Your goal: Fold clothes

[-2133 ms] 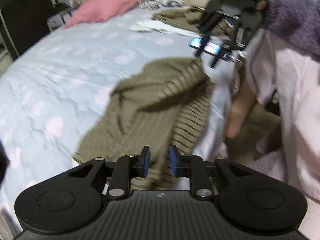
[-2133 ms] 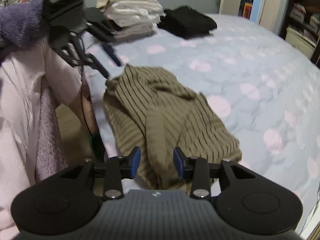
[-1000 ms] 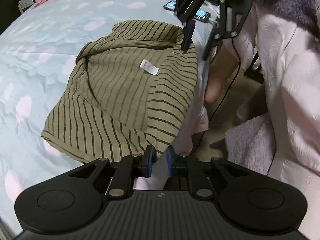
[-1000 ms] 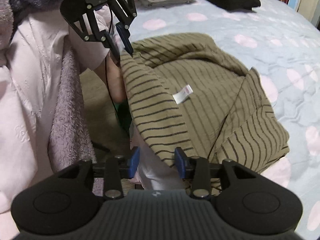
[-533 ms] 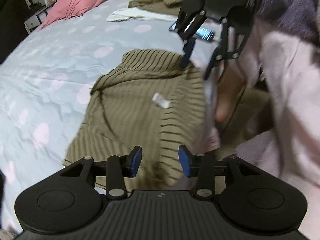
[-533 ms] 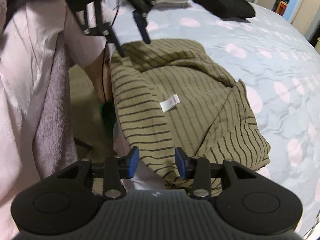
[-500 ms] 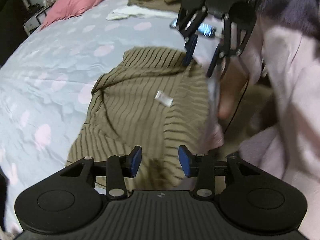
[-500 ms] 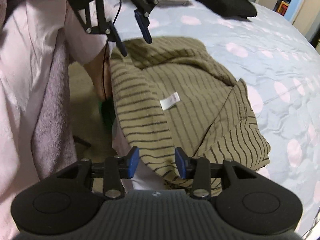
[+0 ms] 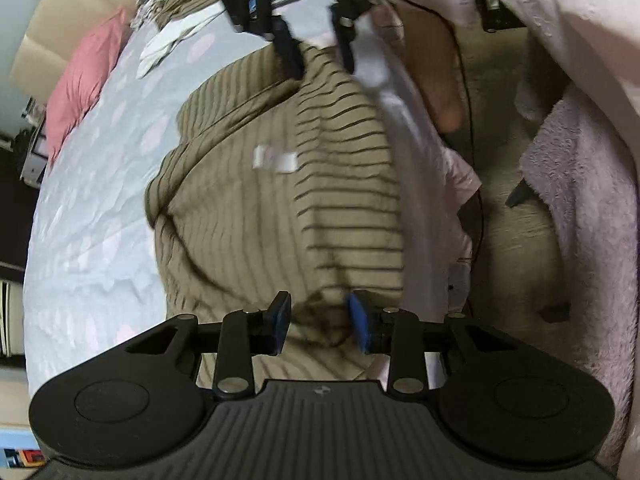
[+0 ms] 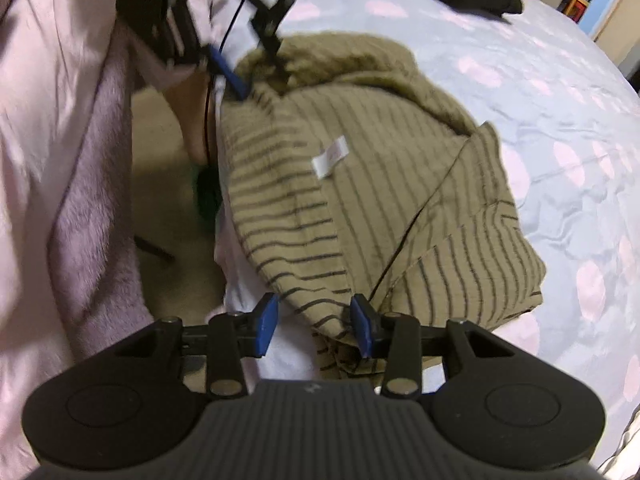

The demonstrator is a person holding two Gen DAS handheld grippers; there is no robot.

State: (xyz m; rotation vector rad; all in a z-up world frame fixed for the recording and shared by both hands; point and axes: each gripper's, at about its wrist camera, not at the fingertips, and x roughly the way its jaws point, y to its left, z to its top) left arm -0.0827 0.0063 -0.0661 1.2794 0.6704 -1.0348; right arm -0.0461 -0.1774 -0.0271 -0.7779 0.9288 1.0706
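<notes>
Left wrist view: olive striped knit garment [image 9: 256, 208] half-folded at near bed edge. Your left gripper [image 9: 320, 322] closing, cloth between pads, unpinched; right gripper [image 10: 314, 326] half-open, empty. Next: pinch edges, fold.

In the left wrist view the shirt [image 9: 248, 216] lies mid-frame on the bed [image 9: 92, 208], at its right edge; a pillow [image 9: 80, 84] sits upper left, floor [image 9: 516, 248] right.
</notes>
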